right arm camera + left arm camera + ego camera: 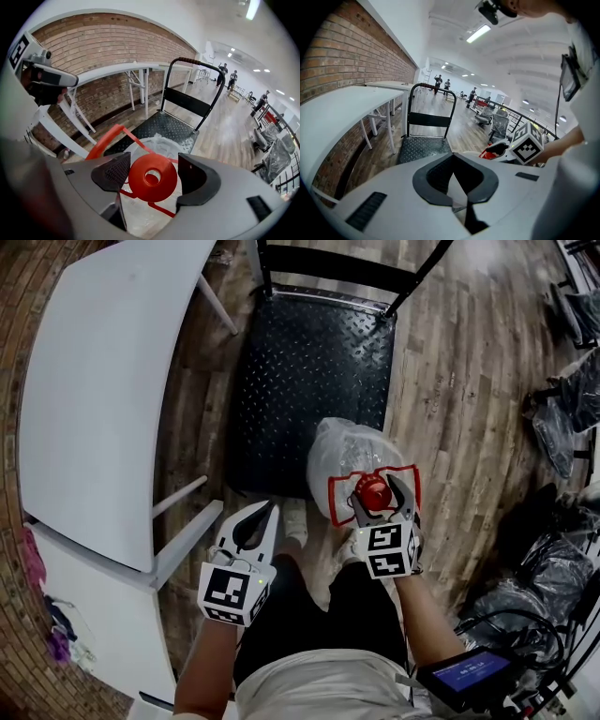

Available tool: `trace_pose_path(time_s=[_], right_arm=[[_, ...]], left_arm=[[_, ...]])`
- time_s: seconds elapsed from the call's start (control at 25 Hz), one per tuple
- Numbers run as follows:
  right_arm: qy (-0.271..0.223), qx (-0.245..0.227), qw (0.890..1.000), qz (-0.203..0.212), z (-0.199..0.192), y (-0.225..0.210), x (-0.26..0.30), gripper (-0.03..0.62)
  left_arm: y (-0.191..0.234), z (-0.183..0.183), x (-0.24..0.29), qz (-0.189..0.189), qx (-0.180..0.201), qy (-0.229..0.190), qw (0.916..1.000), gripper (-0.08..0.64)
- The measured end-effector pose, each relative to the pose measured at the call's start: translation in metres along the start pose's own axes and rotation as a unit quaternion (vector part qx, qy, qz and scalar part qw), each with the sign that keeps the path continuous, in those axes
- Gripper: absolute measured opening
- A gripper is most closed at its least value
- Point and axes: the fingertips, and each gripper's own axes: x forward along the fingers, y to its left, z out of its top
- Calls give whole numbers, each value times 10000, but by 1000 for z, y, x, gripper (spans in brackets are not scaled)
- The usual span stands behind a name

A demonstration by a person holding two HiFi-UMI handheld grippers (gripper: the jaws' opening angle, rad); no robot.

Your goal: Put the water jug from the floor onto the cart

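Observation:
The water jug [339,451], wrapped in clear plastic with a red cap [373,491] and a red carrying frame [336,504], stands on the floor at the near right corner of the black cart [300,381]. My right gripper [378,493] points steeply down with its pads against both sides of the cap [152,177]; the jug's body [161,143] shows beyond the jaws. My left gripper [271,509] hangs to the left of the jug, shut on nothing, apart from it. In the left gripper view the left gripper [453,159] faces the cart [423,147].
A white table [103,381] runs along the brick wall on the left, its legs near the cart. The cart's upright handle [197,62] rises at its far end. Black bags [562,409] and cables lie on the wooden floor at the right. My shoes [296,519] stand just behind the jug.

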Motion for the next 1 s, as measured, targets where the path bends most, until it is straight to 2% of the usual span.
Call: trace_pose_path(time_s=[0.16,0.32,0.36,0.4,0.52,0.64,0.8,0.92,1.0], right_arm=[[-349,131,9993,47,29,1,-26,316],[-972,364,9946,-13,69,-4,-67,313],[-1137,384,9927,-75,78,-5,-79,287],[-1286,389,9908,-153,86,-6,-91,234],[-1578,381,9863,-309,98,-7,-121,195],[-1738,401,9834,-349,95,-3,-144,168],[-1722,489,9824,-538,67,-10,-167,119],[-1737,770,9785,-807,39,-26,-189,48],[-1806,882,9747,-973,20,-34,-209,24]], left_arm=[[-7,10,-3,-186,-22,-137,9997,2],[-18,43,-13,-469,70,-470,9978,2],[-21,52,-17,-521,138,-537,9971,2],[-24,60,-21,-565,212,-599,9964,2],[-29,79,-32,-626,437,-790,9939,2],[-33,86,-42,-571,508,-927,9928,2],[-45,77,-49,-522,456,-925,9933,2],[-69,69,-55,-577,525,-881,9931,2],[-91,66,-62,-655,608,-890,9920,2]])
